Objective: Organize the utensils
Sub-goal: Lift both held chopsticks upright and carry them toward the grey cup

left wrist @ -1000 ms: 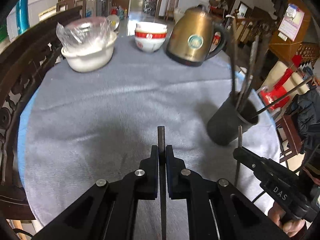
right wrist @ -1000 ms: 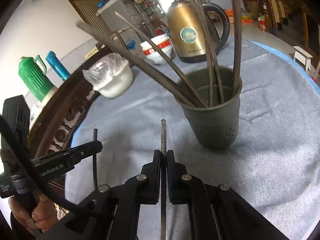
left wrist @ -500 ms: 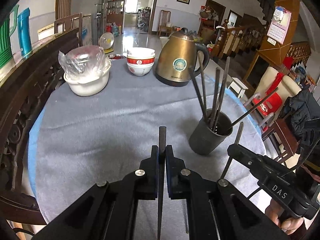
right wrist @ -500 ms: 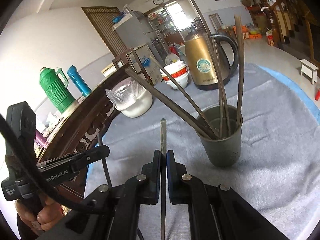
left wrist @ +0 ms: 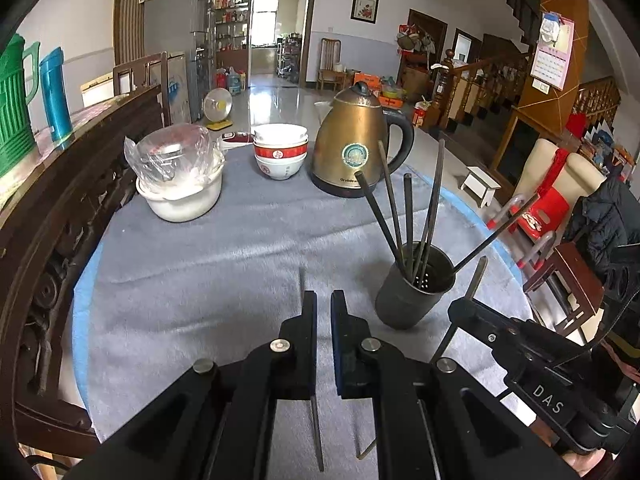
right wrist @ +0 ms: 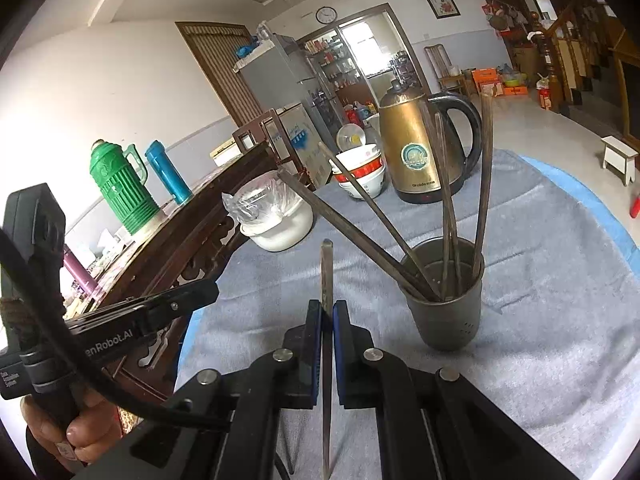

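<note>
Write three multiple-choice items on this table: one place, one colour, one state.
1. The stacked bowls stand: A) between the plastic-covered pot and the kettle; B) inside the chopstick holder; C) on the floor.
2. The kettle's body is: A) green; B) gold; C) white.
3. The right tool is: A) open and bare; B) shut on a chopstick; C) out of view.
A: the pot is at their left and the kettle at their right. B: it is gold metal with a black handle. B: it clamps the chopstick.
</note>
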`<state>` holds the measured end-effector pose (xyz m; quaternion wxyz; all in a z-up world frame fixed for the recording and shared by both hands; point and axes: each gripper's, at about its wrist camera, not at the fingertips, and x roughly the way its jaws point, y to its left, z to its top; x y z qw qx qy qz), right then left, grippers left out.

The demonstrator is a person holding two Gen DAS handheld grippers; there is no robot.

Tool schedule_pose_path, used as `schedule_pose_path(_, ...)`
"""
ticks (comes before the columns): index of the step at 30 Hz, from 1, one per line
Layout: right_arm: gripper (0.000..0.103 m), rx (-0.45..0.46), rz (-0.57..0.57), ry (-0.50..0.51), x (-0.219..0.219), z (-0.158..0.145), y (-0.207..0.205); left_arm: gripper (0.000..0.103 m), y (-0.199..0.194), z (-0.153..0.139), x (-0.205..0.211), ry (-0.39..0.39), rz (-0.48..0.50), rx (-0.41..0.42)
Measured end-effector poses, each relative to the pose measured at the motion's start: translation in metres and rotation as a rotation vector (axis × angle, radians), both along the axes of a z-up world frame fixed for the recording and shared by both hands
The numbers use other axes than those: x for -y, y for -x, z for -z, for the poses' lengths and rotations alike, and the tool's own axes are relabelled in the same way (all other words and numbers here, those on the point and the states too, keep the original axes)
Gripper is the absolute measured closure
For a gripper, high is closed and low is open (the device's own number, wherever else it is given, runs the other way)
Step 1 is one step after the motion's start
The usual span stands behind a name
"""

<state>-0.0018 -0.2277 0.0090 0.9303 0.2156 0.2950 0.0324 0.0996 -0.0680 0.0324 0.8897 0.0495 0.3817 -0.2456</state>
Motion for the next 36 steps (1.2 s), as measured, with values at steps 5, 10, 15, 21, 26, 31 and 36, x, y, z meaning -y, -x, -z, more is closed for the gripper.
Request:
schedule_pose_path(5, 0.097, 0.002, 0.002, 0.005, 0.003, -0.001, 0.0, 0.096, 0.002, -0.004, 0.003, -0.006, 0.004, 0.016)
schedule_pose_path(10, 0.097, -0.011, 0.008, 0.004, 0.006, 0.003, 0.002, 0.096, -0.006, 0.005, -0.002, -0.024, -0.019, -0.005)
schedule_pose_path(15, 0.097, -0.018, 0.026, -0.009, 0.014, 0.005, 0.006, 0.096, -0.044, 0.04, -0.035, -0.02, -0.089, -0.155)
schedule_pose_path(21, 0.097, -0.015, 0.053, -0.031, 0.024, 0.005, 0.01, 0.096, -0.086, 0.094, -0.074, -0.07, -0.23, -0.319)
schedule_pose_path(26, 0.097, -0.014, 0.052, -0.02, 0.023, 0.004, 0.011, 0.095, -0.109, 0.122, -0.078, -0.065, -0.25, -0.412)
schedule_pose_path(31, 0.097, -0.017, 0.053, -0.021, 0.024, 0.005, 0.011, 0.088, -0.14, 0.134, -0.063, -0.084, -0.226, -0.458)
schedule_pose_path(36, 0.097, -0.016, 0.055, -0.019, 0.024, 0.006, 0.012, 0.064, -0.166, 0.14, -0.047, -0.125, -0.231, -0.448)
